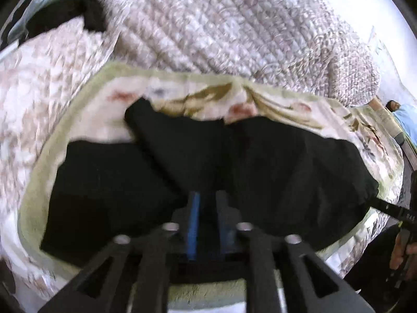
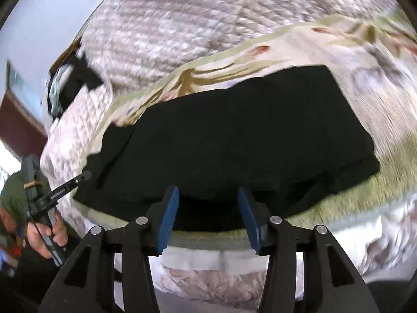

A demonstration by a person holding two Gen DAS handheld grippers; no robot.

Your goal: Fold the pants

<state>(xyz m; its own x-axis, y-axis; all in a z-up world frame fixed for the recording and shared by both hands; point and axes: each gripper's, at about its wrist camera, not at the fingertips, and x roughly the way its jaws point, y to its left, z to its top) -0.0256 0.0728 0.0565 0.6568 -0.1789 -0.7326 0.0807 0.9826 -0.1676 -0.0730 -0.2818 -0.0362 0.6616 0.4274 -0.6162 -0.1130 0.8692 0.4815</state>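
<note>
Black pants lie folded into a thick flat block on the floral blanket, which has a pale green border and is spread over the quilted bedspread on the bed. In the left wrist view the pants look less tidy: a loose flap sticks up at the far edge and a ridge runs across the middle.

My left hand-held gripper hangs over the near edge of the pants, jaws a narrow gap apart, blue pads showing. Dark cloth lies under and behind the gap; I cannot tell whether the pads press on any of it.

My right hand-held gripper is released, jaws well apart, blue pads bare, nothing between them. Its tips sit just at the near edge of the pants, above the blanket's green border.

In the right wrist view my left hand grips its handle at the left end of the pants, fingertip of that tool close to the cloth's corner. In the left wrist view my right hand holds its tool at the right end of the pants.

A dark bundle lies on the bedspread beyond the blanket's far left corner. Both views are motion-blurred.
</note>
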